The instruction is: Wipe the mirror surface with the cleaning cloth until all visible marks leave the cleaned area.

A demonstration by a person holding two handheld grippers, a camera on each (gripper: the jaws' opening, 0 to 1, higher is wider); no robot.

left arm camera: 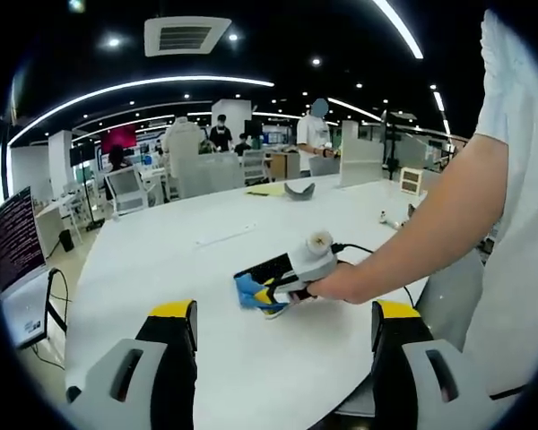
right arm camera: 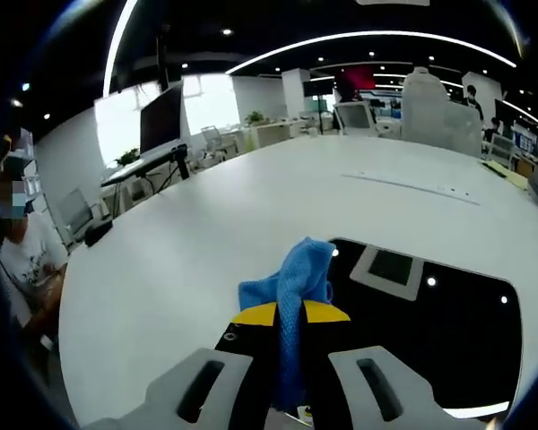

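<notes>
A dark rectangular mirror [right arm camera: 448, 331] lies flat on the white table [right arm camera: 206, 242], reflecting ceiling lights. My right gripper [right arm camera: 290, 315] is shut on a blue cleaning cloth [right arm camera: 296, 269], whose bunched end rests on the mirror's near-left edge. In the left gripper view, a person's hand holds that right gripper [left arm camera: 267, 296], pressing the blue cloth [left arm camera: 247, 290] down on the mirror [left arm camera: 262, 267]. My left gripper [left arm camera: 284, 313] hovers above the table's near edge with its yellow-tipped jaws wide apart and nothing between them.
On the far side of the table [left arm camera: 179, 269] lie a yellow sheet [left arm camera: 267, 190], a grey curved object [left arm camera: 299, 190] and a small box [left arm camera: 411, 179]. A monitor [left arm camera: 14, 237] stands at the left. A seated person [right arm camera: 22, 255] is beside the table; others stand far back.
</notes>
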